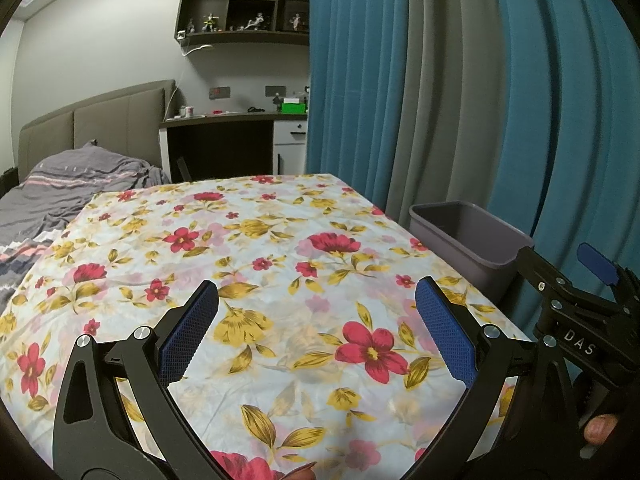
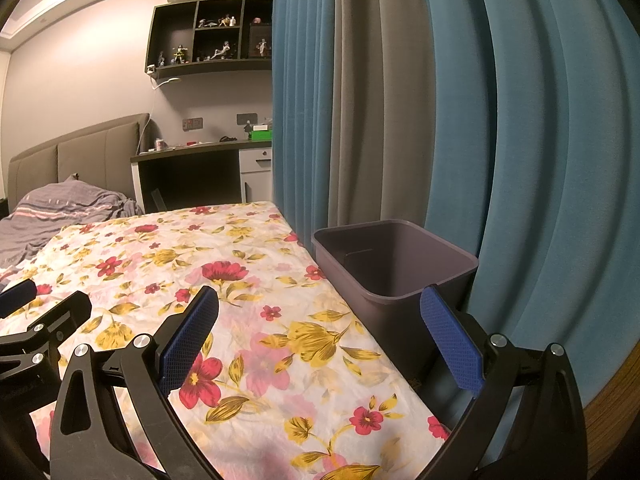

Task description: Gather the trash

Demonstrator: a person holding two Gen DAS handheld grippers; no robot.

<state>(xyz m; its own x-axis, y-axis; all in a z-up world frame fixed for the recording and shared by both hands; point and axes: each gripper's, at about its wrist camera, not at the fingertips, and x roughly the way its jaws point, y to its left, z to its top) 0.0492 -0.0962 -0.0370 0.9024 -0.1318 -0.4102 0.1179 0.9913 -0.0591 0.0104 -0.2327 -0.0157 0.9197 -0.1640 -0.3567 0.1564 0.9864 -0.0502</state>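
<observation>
A grey plastic bin [image 2: 394, 268] stands beside the right edge of the flowered table [image 2: 248, 280]; it also shows in the left wrist view [image 1: 472, 240]. Its inside looks empty as far as I can see. My left gripper [image 1: 316, 300] is open and empty above the flowered tablecloth [image 1: 240, 260]. My right gripper [image 2: 320, 308] is open and empty, over the table's right edge just in front of the bin. No trash item shows on the cloth in either view. The right gripper's side appears at the right of the left wrist view [image 1: 576, 304].
Blue and grey curtains [image 2: 440, 120] hang close behind the bin. A bed with a grey blanket [image 1: 72, 188] lies left of the table. A desk [image 1: 232, 128] and wall shelves [image 1: 244, 4] stand at the back.
</observation>
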